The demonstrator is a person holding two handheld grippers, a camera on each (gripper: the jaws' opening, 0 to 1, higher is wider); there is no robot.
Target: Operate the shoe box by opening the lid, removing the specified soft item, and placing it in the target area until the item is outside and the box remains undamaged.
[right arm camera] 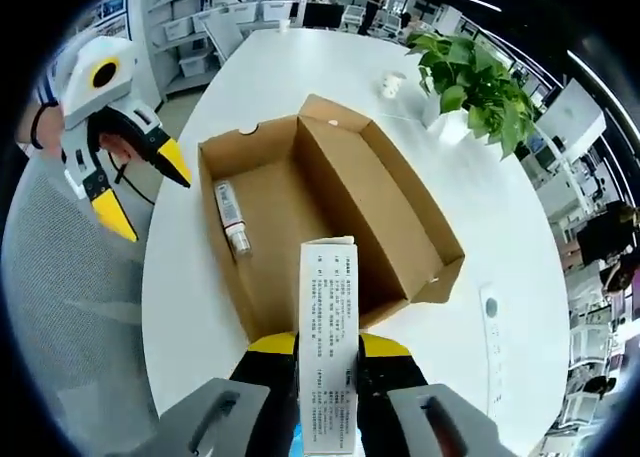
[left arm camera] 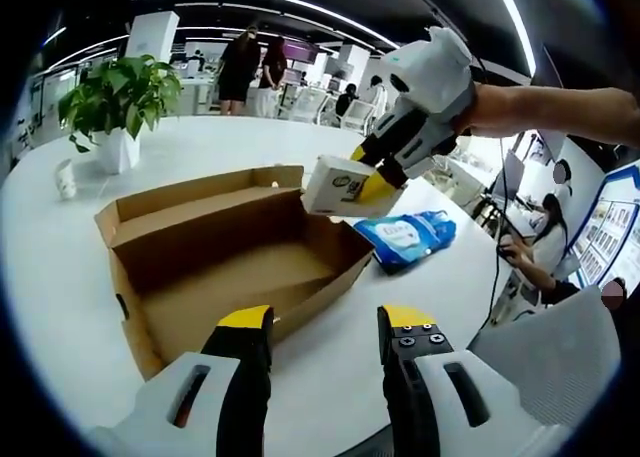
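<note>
My right gripper pinches a small white carton between its two jaws, held above the open shoe box. My left gripper has its jaws spread apart, holding nothing, near the box wall.

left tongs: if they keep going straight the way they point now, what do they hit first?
Likely the near wall of the open cardboard box, directly ahead of the open left tongs. The right tongs, holding a white carton, sit farther back and higher; depth is unclear.
</note>
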